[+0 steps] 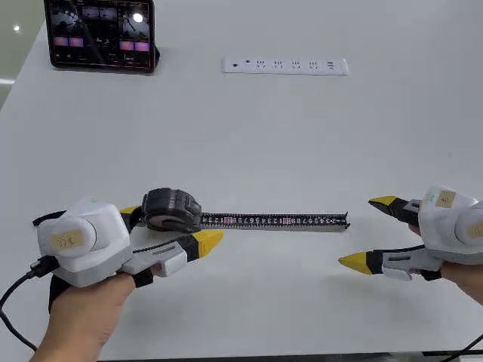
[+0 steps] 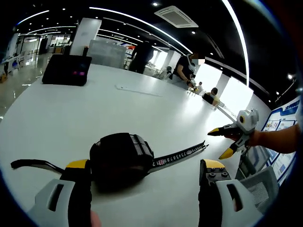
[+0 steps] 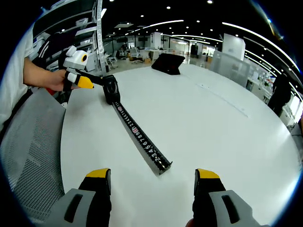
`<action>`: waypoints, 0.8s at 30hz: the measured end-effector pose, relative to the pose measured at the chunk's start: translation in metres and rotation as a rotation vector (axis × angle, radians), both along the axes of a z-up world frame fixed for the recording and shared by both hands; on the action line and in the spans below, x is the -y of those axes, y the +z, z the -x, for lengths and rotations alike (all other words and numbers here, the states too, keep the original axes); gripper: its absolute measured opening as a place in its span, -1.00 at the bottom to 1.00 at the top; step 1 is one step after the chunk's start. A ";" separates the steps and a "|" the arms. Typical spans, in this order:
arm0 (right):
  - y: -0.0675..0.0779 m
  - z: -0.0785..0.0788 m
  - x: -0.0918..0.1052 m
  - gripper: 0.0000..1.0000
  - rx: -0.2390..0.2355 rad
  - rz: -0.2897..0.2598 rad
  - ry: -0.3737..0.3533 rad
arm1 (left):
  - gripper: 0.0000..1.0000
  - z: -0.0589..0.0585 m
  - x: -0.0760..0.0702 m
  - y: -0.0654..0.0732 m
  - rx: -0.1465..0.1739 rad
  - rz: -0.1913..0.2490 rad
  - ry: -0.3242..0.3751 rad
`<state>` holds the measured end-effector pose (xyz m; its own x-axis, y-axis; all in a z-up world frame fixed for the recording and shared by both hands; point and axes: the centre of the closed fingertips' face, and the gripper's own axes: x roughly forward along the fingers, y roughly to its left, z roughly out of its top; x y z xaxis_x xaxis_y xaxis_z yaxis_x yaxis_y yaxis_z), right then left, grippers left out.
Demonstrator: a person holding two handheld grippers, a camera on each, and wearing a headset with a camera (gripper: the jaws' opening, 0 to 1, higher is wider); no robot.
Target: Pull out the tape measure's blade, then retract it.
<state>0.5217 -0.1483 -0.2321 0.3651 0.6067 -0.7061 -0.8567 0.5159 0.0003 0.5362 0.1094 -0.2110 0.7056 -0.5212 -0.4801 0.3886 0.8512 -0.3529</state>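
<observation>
A black tape measure case (image 1: 172, 210) lies on the white table (image 1: 256, 143), its blade (image 1: 275, 221) drawn out to the right and flat on the surface. My left gripper (image 1: 170, 225) is open with its yellow-tipped jaws either side of the case (image 2: 120, 158); the case sits close to the far jaw, with a gap to the near one. My right gripper (image 1: 370, 231) is open just beyond the blade's end hook (image 1: 346, 221). In the right gripper view the blade's end (image 3: 163, 165) lies just ahead of the open right gripper (image 3: 152, 174), untouched.
A dark tablet (image 1: 102, 34) stands at the table's far left, and a white power strip (image 1: 285, 65) lies at the far middle. A grey mesh chair (image 3: 28, 156) is beside the table's edge. People stand far off in the room.
</observation>
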 end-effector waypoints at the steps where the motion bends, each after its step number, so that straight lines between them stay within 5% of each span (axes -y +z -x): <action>1: 0.000 -0.001 -0.001 0.36 -0.001 0.005 0.012 | 0.83 0.000 0.000 0.000 0.002 -0.005 0.005; 12: -0.008 -0.009 0.002 0.08 -0.037 0.077 0.120 | 0.70 -0.008 -0.002 -0.009 -0.003 -0.103 0.081; 14: -0.008 -0.010 0.002 0.05 -0.036 0.090 0.134 | 0.71 -0.010 -0.002 -0.010 -0.001 -0.091 0.089; 16: -0.009 -0.011 0.003 0.00 -0.037 0.102 0.148 | 0.65 -0.010 -0.005 -0.015 0.002 -0.140 0.078; 24: -0.016 -0.015 0.007 -0.14 -0.054 0.150 0.214 | 0.61 -0.014 -0.005 -0.016 0.000 -0.131 0.115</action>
<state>0.5366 -0.1557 -0.2479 0.1990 0.5533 -0.8089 -0.9469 0.3212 -0.0133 0.5503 0.1144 -0.2270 0.7568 -0.3700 -0.5389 0.2860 0.9287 -0.2359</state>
